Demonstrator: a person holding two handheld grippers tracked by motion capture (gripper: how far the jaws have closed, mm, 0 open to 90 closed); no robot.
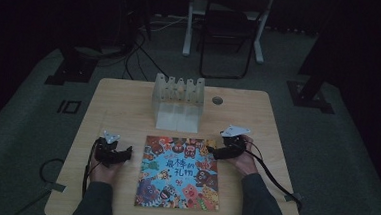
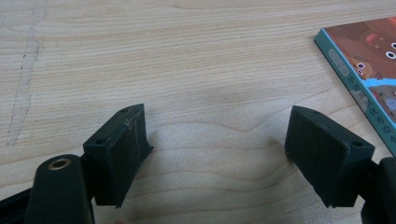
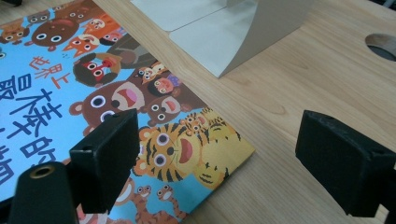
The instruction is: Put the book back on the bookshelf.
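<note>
Picture book flat on the wooden table, and both hands are closing in on it from either side. Right gripper is the busy one: it hovers at the book's far right corner, jaws spread wide with nothing between the pads. In the right gripper view, the tiger corner of the cover lies just ahead of the gap, one jaw over the cover and the other over bare wood, so the corner sits right in front of the opening. Beyond it stands the white slotted rack, a little way off from the jaws.

Left gripper waits beside the book's left edge, jaws also apart and empty. In its own view, the book's teal spine lies off ahead and to one side of the jaws, not between them.

My read is that this is the approach to a pick-up, likely to stand the book in that rack, though the dim room makes that a guess. Next move calls for the right jaws to drop lower and straddle the corner edge, one pad slipping under the cover, before they close.
</note>
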